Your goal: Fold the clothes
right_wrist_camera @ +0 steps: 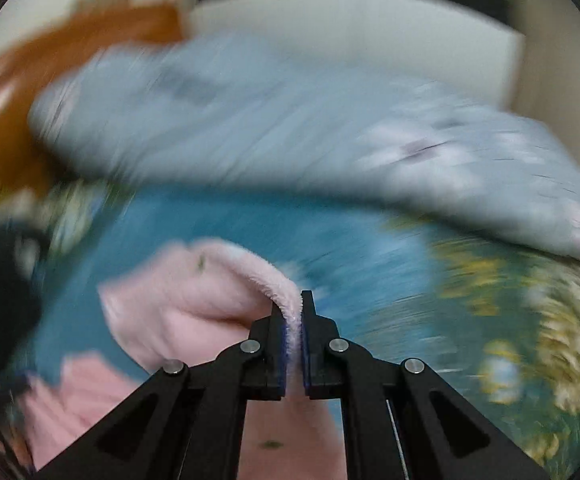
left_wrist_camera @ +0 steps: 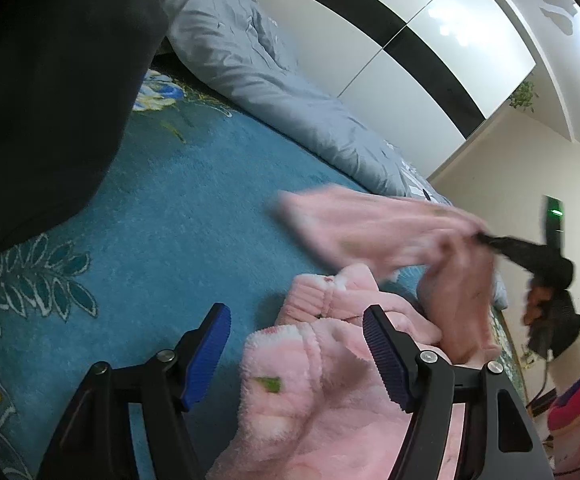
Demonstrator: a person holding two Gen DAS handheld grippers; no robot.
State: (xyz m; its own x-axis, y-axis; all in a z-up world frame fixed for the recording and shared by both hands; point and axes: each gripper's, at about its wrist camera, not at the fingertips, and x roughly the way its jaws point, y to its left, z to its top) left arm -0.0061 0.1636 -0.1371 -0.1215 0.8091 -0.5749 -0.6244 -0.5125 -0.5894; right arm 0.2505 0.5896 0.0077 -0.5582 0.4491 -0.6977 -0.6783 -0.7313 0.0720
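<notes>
A fluffy pink garment [left_wrist_camera: 322, 392] lies crumpled on the blue floral bedspread [left_wrist_camera: 178, 208]. My left gripper [left_wrist_camera: 296, 354] is open just above it, its blue-padded fingers to either side of a fold. My right gripper [right_wrist_camera: 293, 320] is shut on an edge of the pink garment [right_wrist_camera: 194, 300] and holds it lifted above the bedspread [right_wrist_camera: 350, 248]. In the left wrist view the right gripper [left_wrist_camera: 490, 240] shows blurred at the right, with a pink flap [left_wrist_camera: 370, 232] trailing from it.
A rumpled grey-blue quilt [left_wrist_camera: 274, 92] lies along the far side of the bed, also in the right wrist view [right_wrist_camera: 290, 120]. A dark cushion or garment [left_wrist_camera: 50, 92] sits at the left. White wardrobe doors [left_wrist_camera: 430, 60] stand behind. The person's gloved hand [left_wrist_camera: 550, 320] is at the right.
</notes>
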